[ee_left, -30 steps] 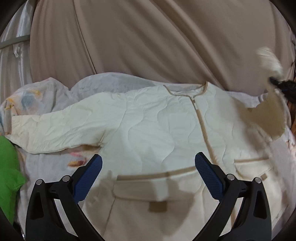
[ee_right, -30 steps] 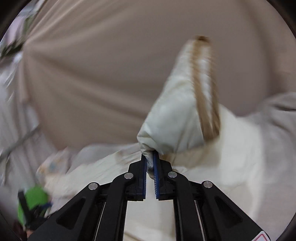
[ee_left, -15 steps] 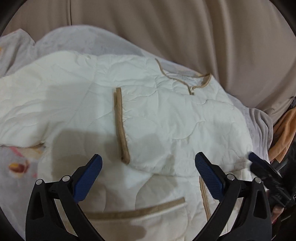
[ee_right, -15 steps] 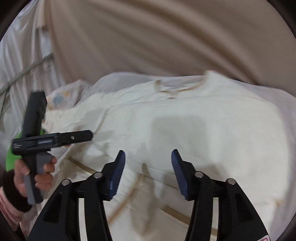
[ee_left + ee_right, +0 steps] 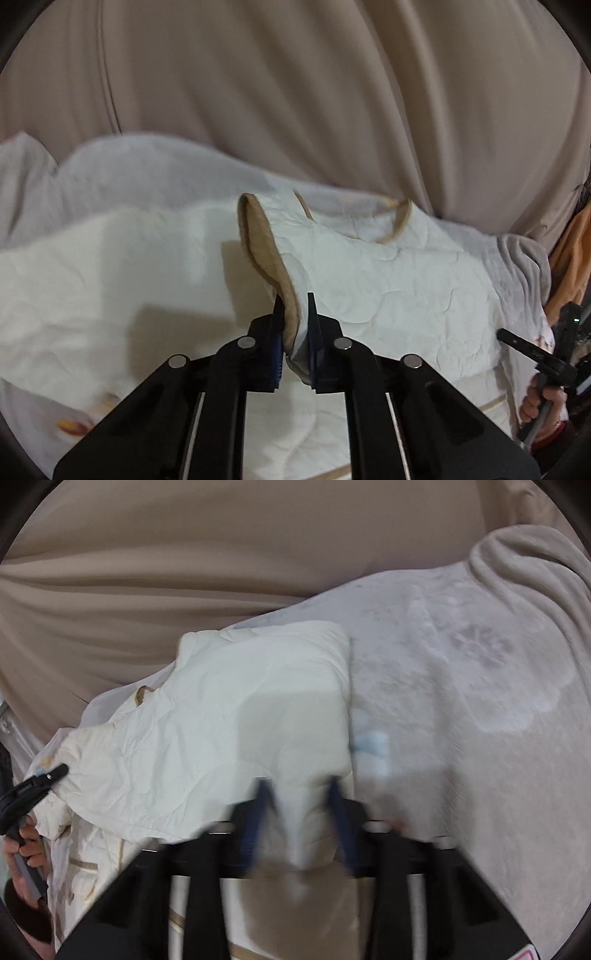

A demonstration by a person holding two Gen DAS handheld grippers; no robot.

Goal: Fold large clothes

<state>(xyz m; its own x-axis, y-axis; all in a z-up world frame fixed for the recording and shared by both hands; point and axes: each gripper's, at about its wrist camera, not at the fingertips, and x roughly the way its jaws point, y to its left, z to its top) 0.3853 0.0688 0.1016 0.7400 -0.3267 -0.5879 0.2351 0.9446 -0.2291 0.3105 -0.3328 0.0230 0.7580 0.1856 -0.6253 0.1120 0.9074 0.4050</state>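
Your left gripper (image 5: 295, 332) is clamped on the tan-trimmed cuff (image 5: 264, 251) of the cream quilted jacket (image 5: 388, 288); the cuff edge sits pinched between the blue pads and rises up and away from the fingertips, lifted off the body of the garment. The rest of the jacket lies flat on the grey blanket (image 5: 147, 170), spreading left and right of the gripper, tan neckline (image 5: 400, 221) beyond it near the beige curtain (image 5: 295, 92).

Your right gripper (image 5: 299, 812) is motion-blurred, but the blue pads stand apart with nothing gripped. It hovers over the folded jacket's right edge (image 5: 258, 709), a blurred bit of cream fabric showing in the gap between the fingers. The blanket (image 5: 461, 701) lies bare to the right of that edge.

In the right wrist view your left hand (image 5: 22, 845) and its tool show at far left, tip touching the jacket. In the left wrist view your right hand (image 5: 543, 402) shows at far right, beside the jacket.
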